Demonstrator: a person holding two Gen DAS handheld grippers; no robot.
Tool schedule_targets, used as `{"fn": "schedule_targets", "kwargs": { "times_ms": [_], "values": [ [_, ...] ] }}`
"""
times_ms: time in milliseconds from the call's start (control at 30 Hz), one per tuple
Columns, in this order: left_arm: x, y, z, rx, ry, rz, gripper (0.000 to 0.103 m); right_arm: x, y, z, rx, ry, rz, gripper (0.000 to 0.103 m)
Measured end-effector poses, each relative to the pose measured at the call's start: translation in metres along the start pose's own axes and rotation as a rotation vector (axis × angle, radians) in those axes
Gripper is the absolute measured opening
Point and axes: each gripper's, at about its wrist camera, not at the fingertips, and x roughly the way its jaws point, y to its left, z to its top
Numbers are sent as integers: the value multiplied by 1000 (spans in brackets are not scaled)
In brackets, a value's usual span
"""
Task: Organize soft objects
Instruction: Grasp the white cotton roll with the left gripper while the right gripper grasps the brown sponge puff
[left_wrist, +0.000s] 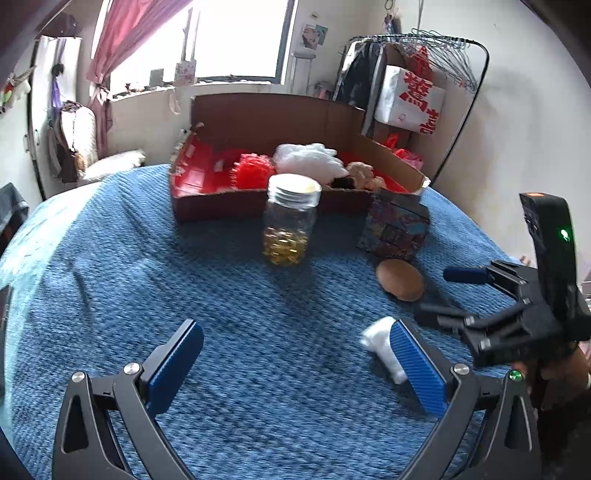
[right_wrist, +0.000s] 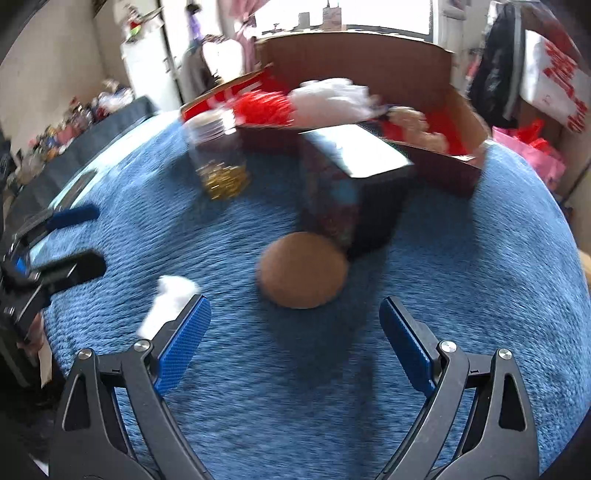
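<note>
**Both grippers spread wide, soft items loose on the blue cover**

My left gripper stands with its jaws wide apart and nothing between them, low over the blue textured cover. A small white soft piece lies on the cover just beside my right-hand finger, partly hidden behind its blue pad; whether the two touch I cannot tell.

My right gripper is likewise spread wide and holds nothing. The round brown soft pad lies on the cover ahead of it, roughly centred between the fingers but beyond their tips. The same white piece shows behind my left-hand finger in this view.

A dark patterned box stands just behind the brown pad; the view is blurred, so contact is uncertain. A glass jar with a metal lid and yellow contents stands upright to its left. Behind both sits an open cardboard box holding a red fluffy item, a white fluffy item and a beige plush.
</note>
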Motion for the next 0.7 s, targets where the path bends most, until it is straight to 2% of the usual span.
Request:
{"fn": "schedule_targets", "kwargs": {
  "times_ms": [133,233,333,467,567,667,700],
  "values": [
    [11,-19,1,-5,47,-104,103,-5,-23,-5,54,1,-20,94],
    [23,-36,0,21,81,-126,103,-9,-37,-8,92,-5,-23,94],
    [40,-49,-2,52,130,-100,103,-13,-45,-9,111,-12,-17,94],
    [53,-45,-9,109,180,26,103,-15,-43,-10,102,-16,-9,94],
    [47,-29,-10,126,169,116,103,-12,-36,-7,84,-16,8,94],
    [35,-15,-8,101,143,111,102,-2,-24,-1,48,-12,16,94],
    [33,-14,-8,94,138,96,98,1,-21,0,37,-11,10,94]
  ]
}}
